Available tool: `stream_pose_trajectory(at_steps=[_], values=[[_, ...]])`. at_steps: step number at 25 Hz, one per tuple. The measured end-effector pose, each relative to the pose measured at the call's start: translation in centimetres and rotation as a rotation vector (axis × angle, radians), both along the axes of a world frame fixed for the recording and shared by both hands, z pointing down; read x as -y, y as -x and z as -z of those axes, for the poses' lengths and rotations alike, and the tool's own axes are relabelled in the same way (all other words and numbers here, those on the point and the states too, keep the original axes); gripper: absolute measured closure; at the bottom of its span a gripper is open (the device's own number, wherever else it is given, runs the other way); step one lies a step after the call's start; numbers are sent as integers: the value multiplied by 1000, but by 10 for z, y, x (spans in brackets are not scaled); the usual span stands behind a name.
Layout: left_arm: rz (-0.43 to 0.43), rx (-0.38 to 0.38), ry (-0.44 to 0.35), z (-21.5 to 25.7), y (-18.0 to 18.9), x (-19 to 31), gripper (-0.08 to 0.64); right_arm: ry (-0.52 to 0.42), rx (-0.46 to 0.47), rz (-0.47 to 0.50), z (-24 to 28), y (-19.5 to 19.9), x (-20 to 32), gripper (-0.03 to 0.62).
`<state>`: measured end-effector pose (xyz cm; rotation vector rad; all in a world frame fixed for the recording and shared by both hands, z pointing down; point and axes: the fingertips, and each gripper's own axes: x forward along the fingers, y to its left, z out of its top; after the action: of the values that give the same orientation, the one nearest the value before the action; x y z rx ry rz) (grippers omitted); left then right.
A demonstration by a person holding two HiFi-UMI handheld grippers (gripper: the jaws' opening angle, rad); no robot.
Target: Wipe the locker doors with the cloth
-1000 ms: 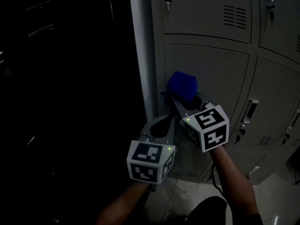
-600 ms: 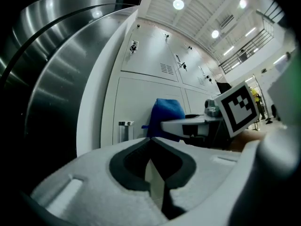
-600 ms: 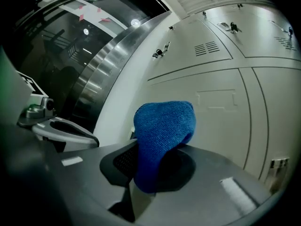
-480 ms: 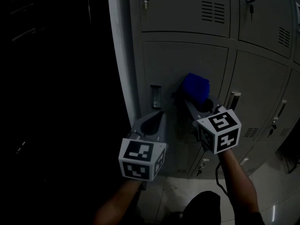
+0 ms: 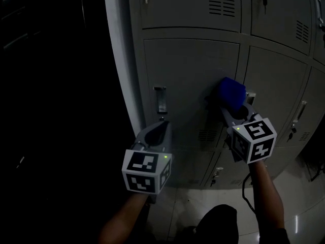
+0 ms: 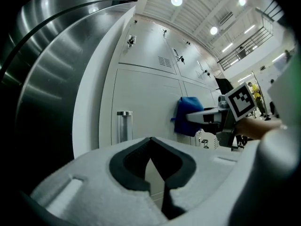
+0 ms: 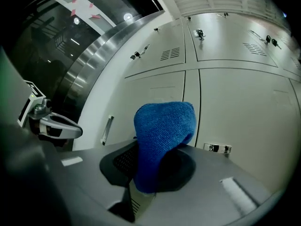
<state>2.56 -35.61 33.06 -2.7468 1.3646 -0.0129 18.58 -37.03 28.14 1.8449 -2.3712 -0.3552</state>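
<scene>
my right tool [image 5: 234,110] is clamped on the blue cloth [image 5: 232,91], cloth against the right edge of the middle locker door [image 5: 188,75]. left tool [image 5: 160,128] closed, empty, below the handle [image 5: 160,99]. best: even pressure, overlapping passes, skirting the handle.

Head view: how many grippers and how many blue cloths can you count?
Grippers: 2, the left gripper and the right gripper
Blue cloths: 1, the blue cloth in the right gripper's jaws
Total: 3
</scene>
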Motion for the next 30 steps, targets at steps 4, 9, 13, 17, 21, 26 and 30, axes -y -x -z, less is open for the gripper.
stream_pose_trajectory(at_steps=[4, 9, 13, 17, 21, 26, 30], values=[[12, 7, 8, -8, 4, 1, 555, -7, 4, -8, 0, -1, -1, 523], [48, 0, 13, -14, 18, 1, 555, -48, 18, 87, 2, 49, -13, 523], [70, 6, 22, -20, 28, -2, 555, -21, 44, 210, -16, 108, 1, 523], [83, 19, 10, -21, 35, -7, 555, -6, 3, 282, -35, 159, 17, 523], [87, 35, 1, -20, 39, -12, 555, 28, -11, 343, -49, 189, 28, 523], [89, 35, 3, -22, 41, -9, 555, 63, -13, 353, -62, 196, 40, 523], [76, 27, 7, -24, 36, -6, 555, 60, 3, 326, -63, 182, 40, 522]])
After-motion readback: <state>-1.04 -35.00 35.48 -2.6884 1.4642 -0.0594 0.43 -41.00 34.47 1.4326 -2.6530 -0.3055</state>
